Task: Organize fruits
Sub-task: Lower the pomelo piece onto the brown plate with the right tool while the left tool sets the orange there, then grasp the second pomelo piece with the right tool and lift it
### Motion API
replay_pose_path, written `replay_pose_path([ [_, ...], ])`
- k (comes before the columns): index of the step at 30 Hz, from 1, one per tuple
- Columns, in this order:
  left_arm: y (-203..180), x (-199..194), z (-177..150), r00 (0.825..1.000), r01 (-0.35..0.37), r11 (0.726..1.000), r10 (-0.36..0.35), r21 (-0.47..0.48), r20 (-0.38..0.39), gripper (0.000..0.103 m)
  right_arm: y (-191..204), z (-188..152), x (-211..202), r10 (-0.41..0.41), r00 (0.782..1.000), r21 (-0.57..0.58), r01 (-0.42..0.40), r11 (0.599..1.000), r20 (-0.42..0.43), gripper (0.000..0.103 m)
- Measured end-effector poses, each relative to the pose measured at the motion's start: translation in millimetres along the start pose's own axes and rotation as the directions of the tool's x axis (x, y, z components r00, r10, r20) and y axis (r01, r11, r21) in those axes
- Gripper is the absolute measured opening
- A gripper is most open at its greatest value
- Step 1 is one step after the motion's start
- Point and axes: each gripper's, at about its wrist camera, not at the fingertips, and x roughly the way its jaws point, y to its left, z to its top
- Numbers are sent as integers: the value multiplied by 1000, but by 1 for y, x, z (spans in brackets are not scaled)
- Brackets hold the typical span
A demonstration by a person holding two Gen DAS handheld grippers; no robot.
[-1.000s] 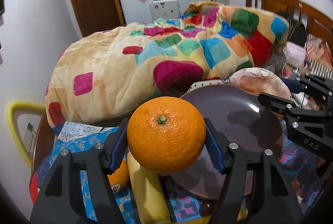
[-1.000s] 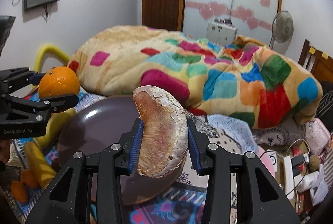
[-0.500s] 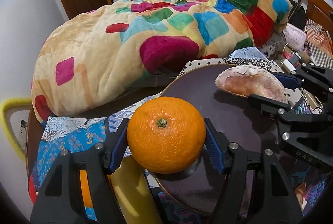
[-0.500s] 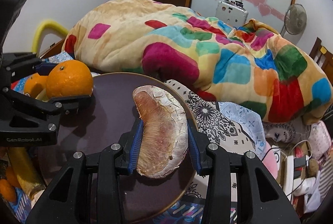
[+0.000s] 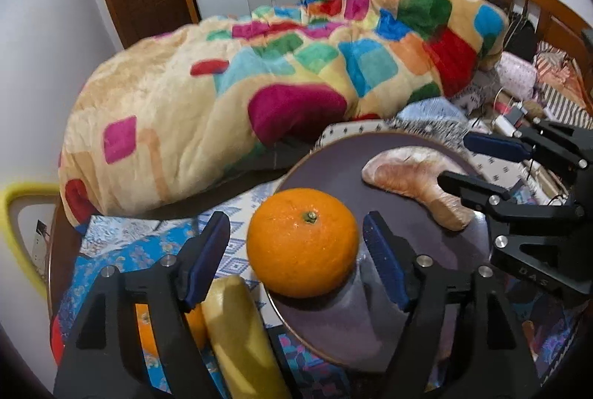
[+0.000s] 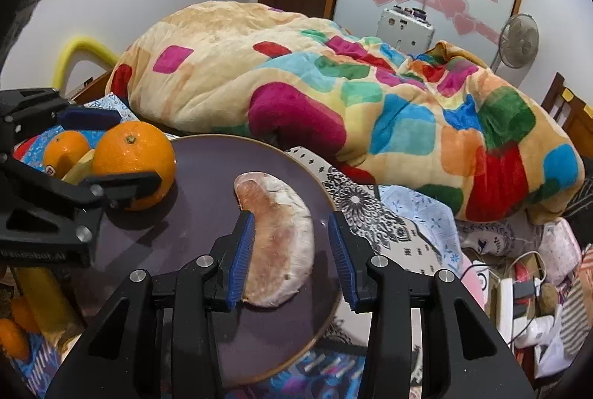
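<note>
A large orange [image 5: 302, 243] rests on the near left rim of the purple plate [image 5: 370, 328]. My left gripper [image 5: 296, 263] straddles it with its jaws opening, and a gap shows at both pads. A pale pink pomelo segment [image 6: 278, 239] lies flat on the plate [image 6: 185, 236] between the jaws of my right gripper [image 6: 292, 258]. The left pad touches the segment and the right pad stands clear of it. In the left wrist view the segment [image 5: 411, 180] lies by the right gripper [image 5: 481, 169], apart from its far pad.
A banana [image 5: 241, 336] and a smaller orange [image 5: 148, 332] lie on the blue patterned cloth [image 5: 122, 250] left of the plate. More oranges [image 6: 15, 336] sit at the table's near left. A bed with a colourful blanket [image 6: 333, 95] is behind, and cables and chargers [image 6: 519, 291] are to the right.
The left jaws have widened off the orange, which now sits on the plate rim. The pomelo segment has gone from upright in the right grip to lying on the plate.
</note>
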Motion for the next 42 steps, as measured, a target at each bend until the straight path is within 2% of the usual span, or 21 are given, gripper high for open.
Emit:
replay_pose_path([
  [11,5,-74,-10,993,14,998,-7,-59,118,84,6,-10,-64,-12,995,30,9,1000,95,47],
  [17,8,-99,-30,991,23,997,-12,-79,132,85,21,-24,-100,-26,989,9,25,1000,145,52],
  [22,10,-114,-55,991,25,994,-11,-106,135,85,31,-40,-115,0,987,28,-4,1000,159,55],
  [29,12,-118,-89,994,25,991,-11,-129,110,85,48,-65,-120,22,988,14,-25,1000,150,56],
  [33,13,-111,-107,996,37,989,-25,-144,83,85,58,-79,-115,41,990,-7,-40,999,138,64],
  [42,9,-99,-123,998,49,987,-42,-150,53,85,65,-91,-74,90,995,-26,-89,996,45,65],
])
